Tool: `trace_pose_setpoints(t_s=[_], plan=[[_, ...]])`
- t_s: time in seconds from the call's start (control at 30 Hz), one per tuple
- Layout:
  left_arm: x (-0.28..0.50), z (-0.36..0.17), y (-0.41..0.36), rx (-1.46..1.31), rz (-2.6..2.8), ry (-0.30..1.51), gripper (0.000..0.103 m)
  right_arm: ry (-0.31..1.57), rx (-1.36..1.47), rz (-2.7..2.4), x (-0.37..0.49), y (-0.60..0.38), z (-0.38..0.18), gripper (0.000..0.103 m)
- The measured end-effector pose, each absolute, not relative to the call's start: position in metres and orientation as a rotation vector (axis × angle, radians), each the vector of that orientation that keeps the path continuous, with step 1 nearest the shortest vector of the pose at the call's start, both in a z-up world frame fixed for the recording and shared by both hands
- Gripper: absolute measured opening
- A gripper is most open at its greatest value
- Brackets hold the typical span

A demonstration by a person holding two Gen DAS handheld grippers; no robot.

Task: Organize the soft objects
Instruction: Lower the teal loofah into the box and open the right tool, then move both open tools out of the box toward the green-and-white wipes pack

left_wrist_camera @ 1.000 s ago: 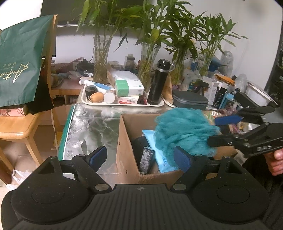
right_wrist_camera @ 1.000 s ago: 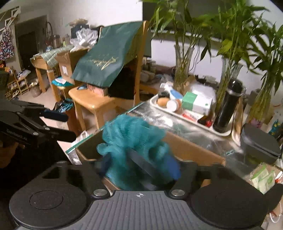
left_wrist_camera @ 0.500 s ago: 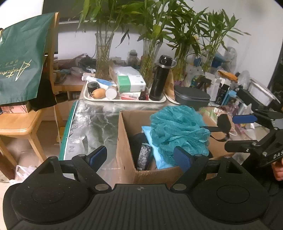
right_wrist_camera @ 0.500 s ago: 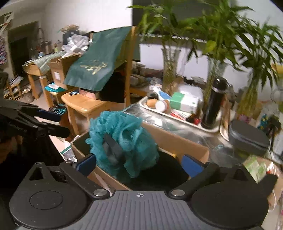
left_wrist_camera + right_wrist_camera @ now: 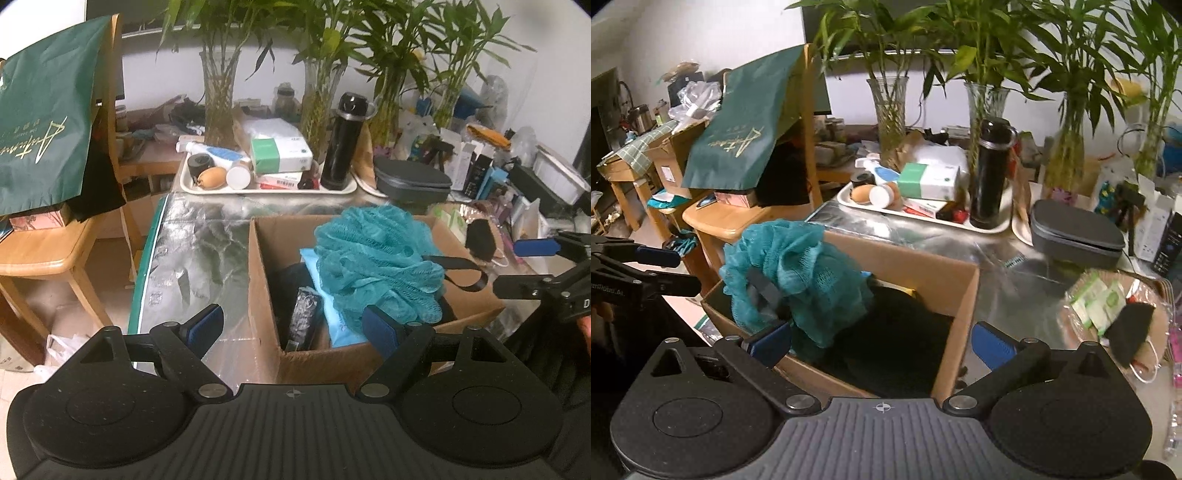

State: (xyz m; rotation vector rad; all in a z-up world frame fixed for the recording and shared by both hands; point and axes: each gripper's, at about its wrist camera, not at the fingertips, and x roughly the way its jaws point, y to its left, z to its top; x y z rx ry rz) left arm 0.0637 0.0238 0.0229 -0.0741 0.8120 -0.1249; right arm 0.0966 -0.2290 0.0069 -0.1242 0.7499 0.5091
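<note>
A teal mesh bath pouf (image 5: 376,266) (image 5: 801,273) rests on top of the things in an open cardboard box (image 5: 266,258) (image 5: 905,258), its black strap (image 5: 458,269) hanging over the box's right wall. My right gripper (image 5: 882,343) (image 5: 524,267) stands wide open at the box's near corner; the pouf lies by its left pad without being pinched. My left gripper (image 5: 293,326) (image 5: 670,271) is open in front of the box, with nothing between its pads. Under the pouf lie a light-blue pack (image 5: 325,295) and dark cloth (image 5: 897,332).
Behind the box a white tray (image 5: 343,189) carries a black flask (image 5: 341,144), boxes and small bottles. A grey case (image 5: 413,181), glass vases of bamboo (image 5: 218,96) and clutter fill the back. A black face mask (image 5: 1130,332) lies right of the box. A wooden chair (image 5: 33,254) bears a green bag.
The right gripper opened and let go of the teal pouf, which now lies in the box. That gripper drew back to the right of the box; the left one stayed put.
</note>
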Motion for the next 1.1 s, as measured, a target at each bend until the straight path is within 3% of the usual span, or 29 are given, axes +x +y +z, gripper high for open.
trace_pose_setpoints(t_s=[1.1], plan=[[0.191,0.018,0.073,-0.27,-0.055,1.049,0.083,0.999,-0.002,0.216,0.234,-0.246,-0.001,0.103]])
